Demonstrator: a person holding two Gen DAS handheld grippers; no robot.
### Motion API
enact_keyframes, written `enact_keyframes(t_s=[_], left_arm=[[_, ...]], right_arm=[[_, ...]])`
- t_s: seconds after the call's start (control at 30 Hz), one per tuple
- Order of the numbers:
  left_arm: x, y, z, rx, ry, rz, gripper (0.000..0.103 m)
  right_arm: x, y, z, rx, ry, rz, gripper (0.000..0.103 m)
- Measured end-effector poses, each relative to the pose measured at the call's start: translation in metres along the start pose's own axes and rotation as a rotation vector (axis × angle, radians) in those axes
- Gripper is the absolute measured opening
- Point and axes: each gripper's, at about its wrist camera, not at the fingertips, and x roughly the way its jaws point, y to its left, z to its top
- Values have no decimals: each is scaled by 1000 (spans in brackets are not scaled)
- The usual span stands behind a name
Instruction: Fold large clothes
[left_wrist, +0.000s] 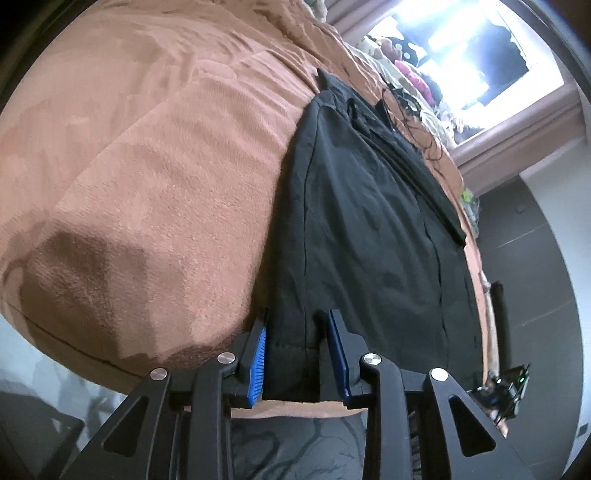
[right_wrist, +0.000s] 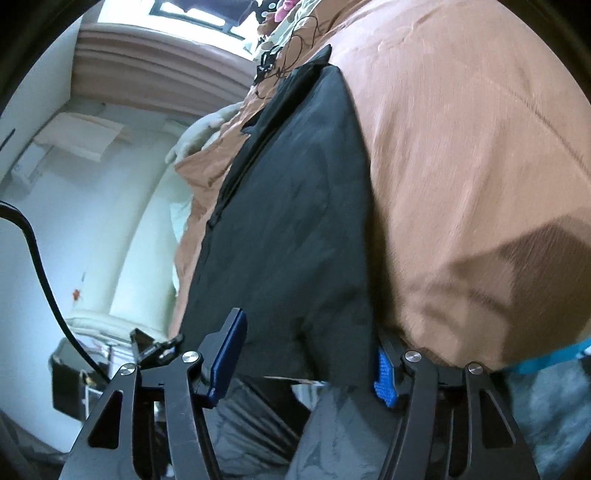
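A large black garment (left_wrist: 369, 206) lies stretched out on a bed covered with a brown blanket (left_wrist: 147, 166). Its near hem hangs at the bed's edge. My left gripper (left_wrist: 299, 350) has its blue pads (left_wrist: 258, 362) partly closed around the hem's left corner, with fabric between them but a gap still showing. In the right wrist view the same garment (right_wrist: 288, 221) runs away from me over the blanket (right_wrist: 461, 166). My right gripper (right_wrist: 306, 354) is wide open, its fingers (right_wrist: 227, 354) on either side of the hem's right part, not gripping it.
Tangled black cables (left_wrist: 402, 107) and small clutter lie at the bed's far end under a bright window (left_wrist: 454, 48). A dark floor (left_wrist: 535, 258) runs along the bed's right side. A black cable (right_wrist: 40, 266), a white wall and a box of items (right_wrist: 96, 350) are left of the right gripper.
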Motion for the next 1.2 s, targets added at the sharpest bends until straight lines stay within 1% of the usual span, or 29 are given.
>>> enact_keyframes(t_s=[0.07,0.13,0.17,0.23,0.3,0.33,0.37,0.4,0.47,0.53,0.63,0.77,0.97,1.2], left_arm=[[2,-2,1,-2,-9,-10,32],[5,-4,4,-2,-12,-5,31],[7,-6,5,2,-13,3,31],[11,-9,8,9,-13,23,26],[14,-11,9,9,-14,48,24],[15,-12,8,8,-18,54,23],[14,-12,7,7,-23,60,21],[13,-12,6,4,-26,65,18],[10,-11,4,-3,-47,68,14],[5,-13,1,-6,-71,68,8],[-1,-20,-1,-8,-98,72,5],[-18,-33,-2,-24,-148,52,4],[-45,-56,-11,-20,-218,4,4],[-75,-74,-19,-11,-281,-36,4]], right_arm=[[3,0,2,11,-13,7,63],[8,1,5,24,-27,7,60],[11,1,6,29,-34,-4,56],[13,1,5,44,-53,-13,49],[16,-1,6,75,-84,-20,34],[18,-3,7,93,-101,-26,31],[18,-4,5,103,-112,-32,21],[18,-5,5,112,-124,-39,10],[14,-6,4,124,-167,-59,5],[8,-1,4,112,-197,-77,4],[-2,9,9,85,-227,-71,3],[-17,23,18,57,-258,-44,3],[-44,46,26,8,-313,-16,3],[-73,68,18,-33,-346,12,3]])
